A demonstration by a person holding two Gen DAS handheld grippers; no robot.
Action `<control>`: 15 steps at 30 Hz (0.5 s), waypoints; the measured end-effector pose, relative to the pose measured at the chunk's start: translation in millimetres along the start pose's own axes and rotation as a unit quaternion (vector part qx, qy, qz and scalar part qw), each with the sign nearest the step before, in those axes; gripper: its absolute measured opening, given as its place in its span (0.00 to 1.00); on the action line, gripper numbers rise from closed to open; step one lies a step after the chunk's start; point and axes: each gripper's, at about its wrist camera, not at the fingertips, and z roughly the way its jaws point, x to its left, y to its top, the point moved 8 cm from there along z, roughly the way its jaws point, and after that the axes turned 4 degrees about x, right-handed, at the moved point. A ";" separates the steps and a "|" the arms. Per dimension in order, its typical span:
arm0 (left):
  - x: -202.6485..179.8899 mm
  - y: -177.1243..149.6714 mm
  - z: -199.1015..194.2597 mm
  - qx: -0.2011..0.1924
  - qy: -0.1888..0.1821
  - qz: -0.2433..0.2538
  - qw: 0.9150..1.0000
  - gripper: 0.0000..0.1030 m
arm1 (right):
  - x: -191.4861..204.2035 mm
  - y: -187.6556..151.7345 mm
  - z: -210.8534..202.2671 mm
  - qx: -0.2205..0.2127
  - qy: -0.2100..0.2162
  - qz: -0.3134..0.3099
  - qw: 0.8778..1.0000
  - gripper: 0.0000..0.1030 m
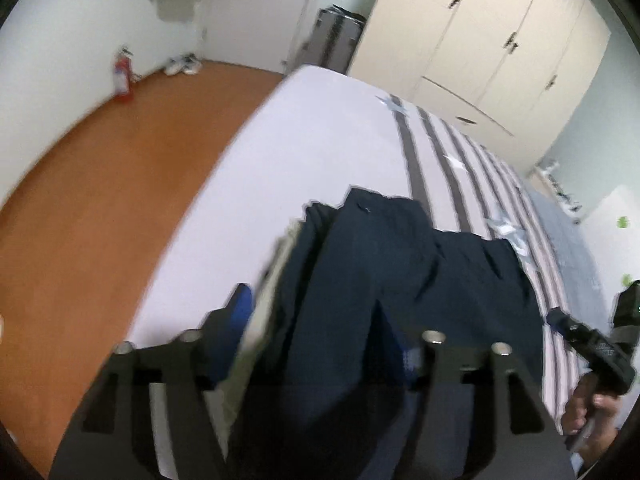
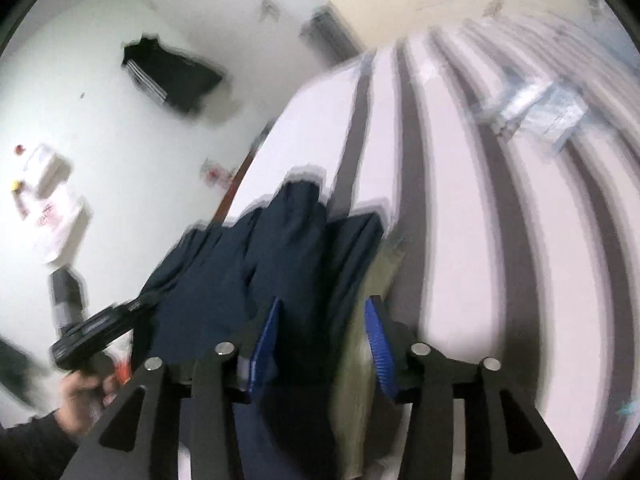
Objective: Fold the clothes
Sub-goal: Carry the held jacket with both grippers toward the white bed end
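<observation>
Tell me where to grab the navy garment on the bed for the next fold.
Grip the navy garment at its near hem, one corner per gripper, coming from the near bed edge. It hangs over that edge in bunched layers, so pinch every layer together.

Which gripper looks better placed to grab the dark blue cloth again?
Probably the right gripper: its pads closely flank the dark blue cloth. The left gripper gapes wider over it.
</observation>
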 end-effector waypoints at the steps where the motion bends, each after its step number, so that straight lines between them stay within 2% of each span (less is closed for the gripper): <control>1: -3.0 1.5 2.0 -0.004 -0.002 -0.011 1.000 0.75 | 0.5 4.3 -5.0 -0.011 -0.017 -0.010 1.000 0.42; 2: -6.3 2.8 4.5 -0.007 -0.004 -0.022 1.000 0.84 | 1.5 8.4 -9.4 -0.019 -0.033 -0.020 0.999 0.42; 3: -3.2 1.3 3.7 -0.003 -0.006 -0.036 0.999 0.87 | 26.8 19.3 2.0 -0.028 -0.044 -0.030 0.998 0.42; 5: -5.4 -5.4 2.8 0.011 -0.009 -0.042 0.999 0.88 | 52.4 23.0 8.8 -0.039 -0.059 -0.061 0.996 0.42; 6: -9.1 -5.6 -3.4 0.003 -0.006 -0.035 0.999 0.88 | 56.7 17.7 0.9 -0.048 -0.057 -0.085 0.994 0.42; 8: -17.2 -5.4 -17.0 -0.013 0.002 -0.018 1.000 0.87 | 93.1 26.4 16.9 -0.060 -0.058 -0.118 0.989 0.42; 9: -29.0 -1.4 -30.8 -0.042 -0.009 0.002 0.999 0.84 | 109.3 29.5 27.5 -0.065 -0.065 -0.139 0.986 0.42; 10: -41.6 2.8 -45.6 -0.074 -0.021 0.023 0.997 0.57 | 124.5 28.5 36.4 -0.070 -0.065 -0.161 0.982 0.42; 11: -54.8 2.9 -41.4 -0.069 -0.019 0.054 0.996 0.04 | 126.9 31.1 45.1 -0.073 -0.068 -0.174 0.980 0.42; 13: -80.8 2.3 -29.7 -0.055 -0.010 0.117 0.992 0.00 | 141.1 35.3 63.3 -0.078 -0.087 -0.192 0.974 0.39; 15: -96.9 -1.5 -2.7 -0.043 -0.045 0.135 0.989 0.00 | 133.2 38.2 80.7 -0.079 -0.114 -0.180 0.974 0.38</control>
